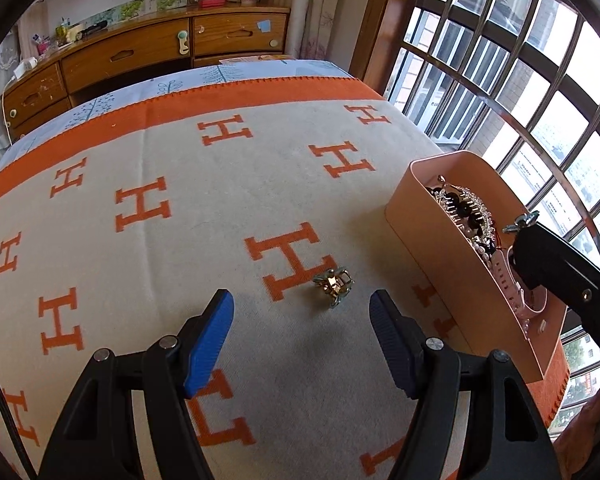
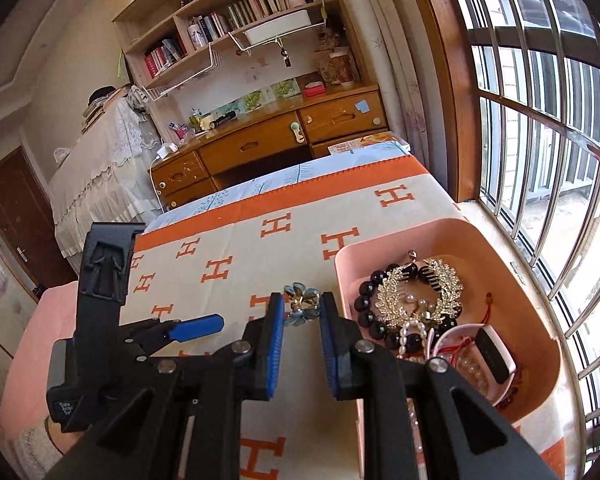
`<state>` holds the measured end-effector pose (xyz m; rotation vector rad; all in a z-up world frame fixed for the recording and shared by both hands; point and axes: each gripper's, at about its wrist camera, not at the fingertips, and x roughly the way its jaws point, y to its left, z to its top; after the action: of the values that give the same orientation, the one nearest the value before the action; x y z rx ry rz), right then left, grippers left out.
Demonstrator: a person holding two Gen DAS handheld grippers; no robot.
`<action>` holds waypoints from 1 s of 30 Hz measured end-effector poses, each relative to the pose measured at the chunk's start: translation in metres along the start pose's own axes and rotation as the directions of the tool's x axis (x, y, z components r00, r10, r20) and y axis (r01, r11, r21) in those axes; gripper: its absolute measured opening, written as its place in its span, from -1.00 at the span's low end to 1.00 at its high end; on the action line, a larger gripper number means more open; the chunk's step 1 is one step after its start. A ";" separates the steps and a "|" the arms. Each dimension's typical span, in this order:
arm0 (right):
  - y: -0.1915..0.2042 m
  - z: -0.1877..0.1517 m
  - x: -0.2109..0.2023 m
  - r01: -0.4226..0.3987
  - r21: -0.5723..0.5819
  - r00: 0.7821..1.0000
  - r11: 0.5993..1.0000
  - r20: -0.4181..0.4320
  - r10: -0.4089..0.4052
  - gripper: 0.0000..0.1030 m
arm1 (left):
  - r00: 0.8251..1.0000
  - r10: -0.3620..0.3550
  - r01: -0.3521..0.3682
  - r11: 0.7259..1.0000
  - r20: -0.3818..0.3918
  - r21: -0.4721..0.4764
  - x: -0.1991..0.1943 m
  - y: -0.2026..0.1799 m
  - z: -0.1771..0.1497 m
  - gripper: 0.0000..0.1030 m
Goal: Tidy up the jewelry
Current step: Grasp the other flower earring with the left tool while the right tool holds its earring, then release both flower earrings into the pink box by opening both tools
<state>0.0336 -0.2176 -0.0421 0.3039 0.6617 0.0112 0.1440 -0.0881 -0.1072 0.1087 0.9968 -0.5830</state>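
Observation:
A pink tray (image 1: 424, 236) (image 2: 540, 320) stands on the blanket at the right and holds a black bead bracelet (image 2: 366, 312), a gold leaf hair comb (image 2: 420, 292), pearls and a pink watch (image 2: 496, 354). A small gold and teal hair clip (image 1: 334, 286) lies on the blanket just ahead of my open left gripper (image 1: 302, 320). My right gripper (image 2: 301, 310) is shut on a blue flower clip (image 2: 300, 304), held in the air by the tray's left wall. It also shows in the left wrist view (image 1: 522, 222) over the tray.
The orange and cream H-pattern blanket (image 1: 180, 240) covers the bed. A wooden desk with drawers (image 2: 260, 144) and bookshelves stand at the far end. A barred window (image 2: 540, 140) runs along the right, close behind the tray.

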 end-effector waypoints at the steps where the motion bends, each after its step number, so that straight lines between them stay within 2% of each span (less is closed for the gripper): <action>1: -0.003 -0.001 0.000 -0.003 0.005 1.000 1.000 -0.001 0.003 -0.65 | 1.000 0.003 -0.003 1.000 -0.002 0.005 0.002 -0.002 0.001 0.33; 5: -0.010 -0.001 0.000 -0.011 0.016 1.000 1.000 -0.003 0.011 -0.65 | 0.999 0.031 -0.030 0.999 -0.011 0.020 0.011 -0.008 0.003 0.32; 8: -0.015 0.000 -0.001 -0.014 0.024 1.000 1.000 0.002 0.014 -0.65 | 0.998 0.065 -0.065 0.997 0.002 0.043 0.012 -0.012 0.003 0.09; 12: -0.024 -0.001 -0.005 -0.011 0.040 1.000 0.999 0.010 0.010 -0.65 | 0.997 0.074 -0.074 0.996 0.010 0.056 0.010 -0.016 0.003 -0.41; 14: -0.029 -0.001 -0.006 -0.010 0.050 1.000 0.999 0.014 0.009 -0.65 | 0.998 0.068 -0.069 0.996 0.007 0.056 0.009 -0.018 0.002 -0.58; 21: -0.053 0.001 -0.021 0.011 0.081 0.998 0.997 0.057 -0.016 -0.65 | 0.999 0.047 -0.047 0.999 0.005 0.015 -0.001 -0.025 0.000 -0.58; 30: -0.101 0.006 -0.047 0.035 0.137 0.993 0.990 0.111 -0.051 -0.65 | 0.996 -0.021 0.017 0.999 0.090 0.042 -0.049 -0.065 0.013 -0.58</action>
<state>-0.0084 -0.3205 -0.0379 0.4177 0.5563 -0.0919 0.1007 -0.1274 -0.0491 0.1085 0.8994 -0.6209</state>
